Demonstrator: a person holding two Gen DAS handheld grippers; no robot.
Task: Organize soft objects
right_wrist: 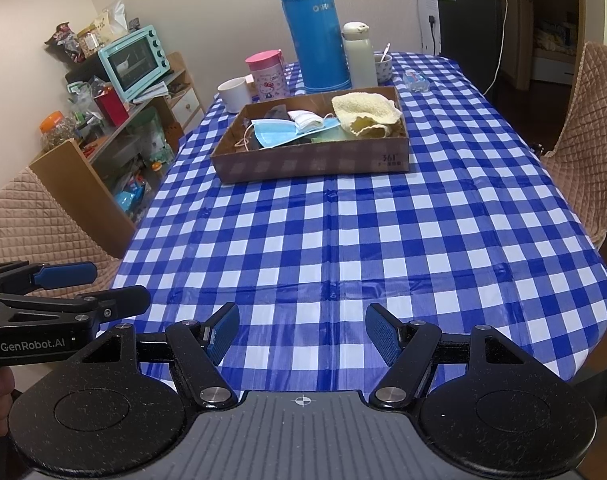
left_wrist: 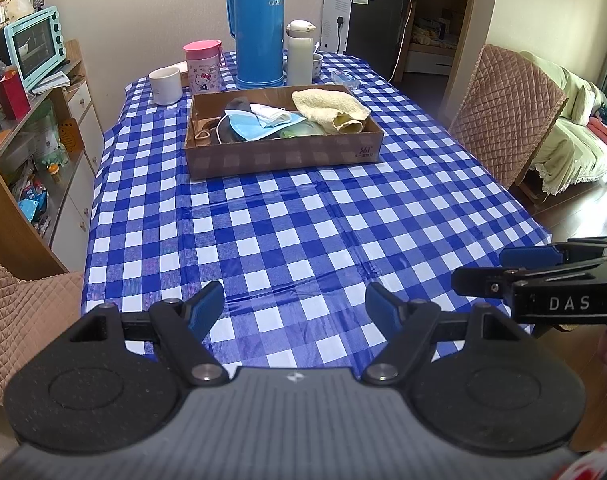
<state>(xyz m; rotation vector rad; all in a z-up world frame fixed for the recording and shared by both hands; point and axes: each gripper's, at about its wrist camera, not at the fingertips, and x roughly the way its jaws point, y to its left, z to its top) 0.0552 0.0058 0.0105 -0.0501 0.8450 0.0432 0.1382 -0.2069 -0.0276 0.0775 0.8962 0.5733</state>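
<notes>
A shallow cardboard box (left_wrist: 283,156) (right_wrist: 311,164) sits on the far half of the blue checked table. In it lie a yellow towel (left_wrist: 331,108) (right_wrist: 363,114), blue face masks (left_wrist: 251,126) (right_wrist: 279,132), a white mask (left_wrist: 269,114) (right_wrist: 307,118) and some dark items. My left gripper (left_wrist: 294,304) hovers open over the near table edge, nothing between its fingers. My right gripper (right_wrist: 302,334) is open and empty too, beside the left one. Each gripper shows from the side in the other's view: the right gripper (left_wrist: 503,270), the left gripper (right_wrist: 103,284).
Behind the box stand a tall blue thermos (left_wrist: 259,28) (right_wrist: 317,32), a white flask (left_wrist: 300,54), a pink cup (left_wrist: 205,66), a white mug (left_wrist: 165,86) and a small bowl (right_wrist: 383,66). Quilted chairs (left_wrist: 503,112) flank the table; a cluttered shelf with a teal oven (left_wrist: 39,46) stands left.
</notes>
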